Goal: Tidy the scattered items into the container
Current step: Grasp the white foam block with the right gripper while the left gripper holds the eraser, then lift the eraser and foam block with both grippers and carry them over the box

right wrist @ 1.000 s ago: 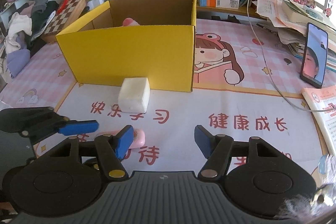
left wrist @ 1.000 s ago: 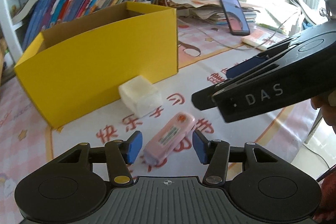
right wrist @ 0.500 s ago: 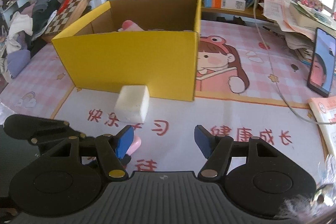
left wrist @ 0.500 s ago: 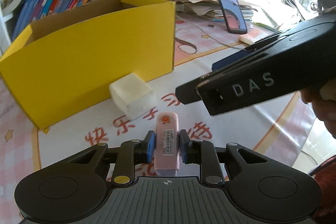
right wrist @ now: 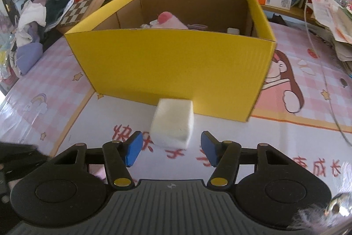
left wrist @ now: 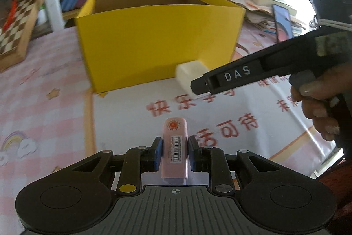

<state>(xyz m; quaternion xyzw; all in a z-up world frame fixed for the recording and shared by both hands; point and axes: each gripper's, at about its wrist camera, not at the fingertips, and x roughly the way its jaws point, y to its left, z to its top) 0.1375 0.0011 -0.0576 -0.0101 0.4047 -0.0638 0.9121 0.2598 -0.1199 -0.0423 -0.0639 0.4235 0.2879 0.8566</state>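
Left gripper [left wrist: 175, 154] pinching a pink eraser [left wrist: 175, 150] at six o'clock, right gripper [right wrist: 169, 149] closing, pads not yet touching the white foam block [right wrist: 172, 122] ahead, yellow box [right wrist: 171, 65] at twelve o'clock, apparently holding pink items.

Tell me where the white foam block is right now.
The white foam block lies on the printed mat just in front of the yellow box, ahead of the right gripper, whose jaws are closing without touching it.
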